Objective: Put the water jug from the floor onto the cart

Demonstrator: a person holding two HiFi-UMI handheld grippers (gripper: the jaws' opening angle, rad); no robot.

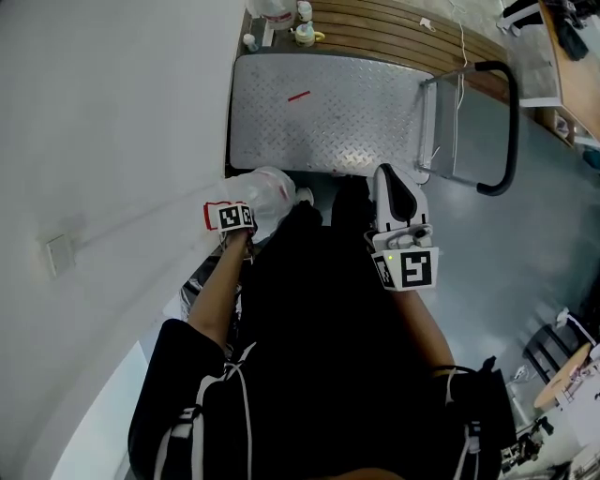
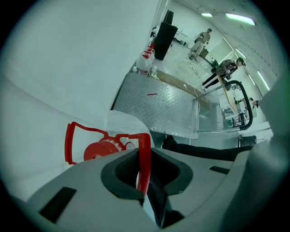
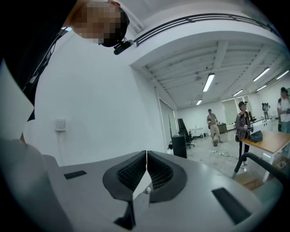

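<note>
Left tool is clamped on the red carry handle of the water jug. Its own view shows the red strip pinched between the dark pads. The red cap sits just to one side, and the clear body bulges beyond it.

The head view places the jug low beside the white wall, right at the near left corner of the cart and not on its deck. From up here the handle grip is lost under the tool, and the jug's base is hidden too. Whether it clears the floor can't be told.

Right tool has its jaws pressed together with nothing between them. In the head view it points towards the cart's near edge, above the person's black clothing.

The cart's deck is diamond plate with one short red mark, and its black push handle stands at the right end. Bottles at the far end are cut off by the top of the picture.

Only the two tool views open up the room behind. People stand small and far off, and a wooden worktop shows at the right edge. The head view shows none of that.
</note>
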